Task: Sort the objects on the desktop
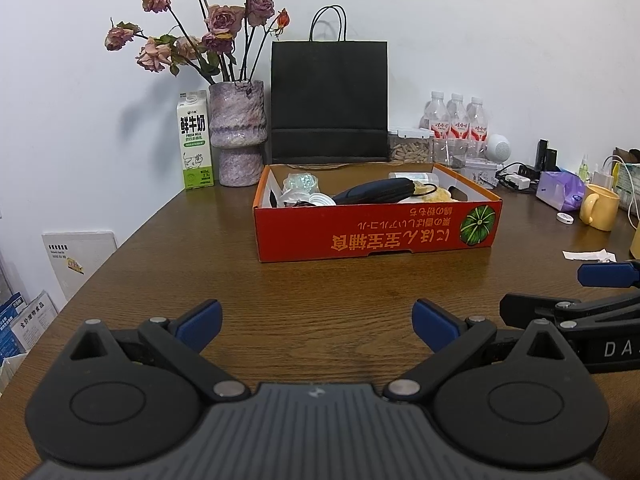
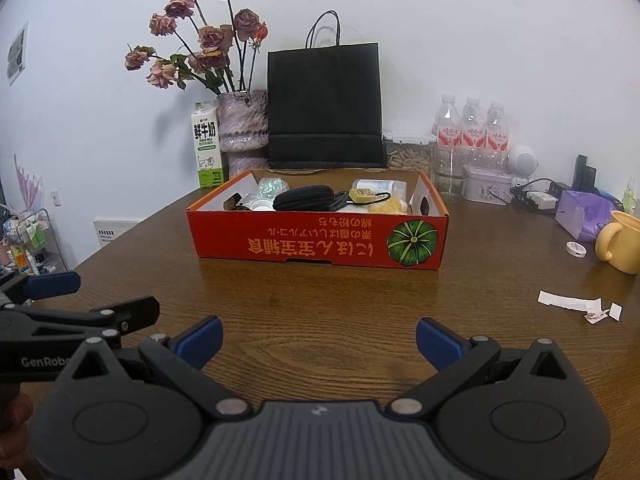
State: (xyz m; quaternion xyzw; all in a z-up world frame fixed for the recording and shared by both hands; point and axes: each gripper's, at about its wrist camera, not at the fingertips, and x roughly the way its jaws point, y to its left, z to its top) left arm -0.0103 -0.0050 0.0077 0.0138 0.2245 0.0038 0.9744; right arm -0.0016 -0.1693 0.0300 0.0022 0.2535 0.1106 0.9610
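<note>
A red cardboard box (image 1: 372, 232) (image 2: 316, 242) with a pumpkin print stands mid-table. Inside lie a dark pouch (image 1: 374, 192) (image 2: 304, 197), white lids (image 1: 322, 199), a crinkled foil item (image 2: 269, 186), a small bottle (image 2: 380, 186) and something yellow (image 2: 390, 204). My left gripper (image 1: 318, 326) hovers open over bare wood in front of the box, nothing between its fingers. My right gripper (image 2: 320, 342) is open too, beside the left one, equally short of the box. Torn paper scraps (image 2: 576, 304) (image 1: 588, 255) lie on the table to the right.
Against the wall stand a milk carton (image 1: 195, 142), a vase of dried roses (image 1: 237, 136), a black paper bag (image 1: 329, 100), water bottles (image 1: 456, 120) and a clear container (image 1: 410, 144). At the right sit a yellow mug (image 2: 620, 242), purple pack (image 2: 582, 214), chargers and a white ring (image 2: 576, 249).
</note>
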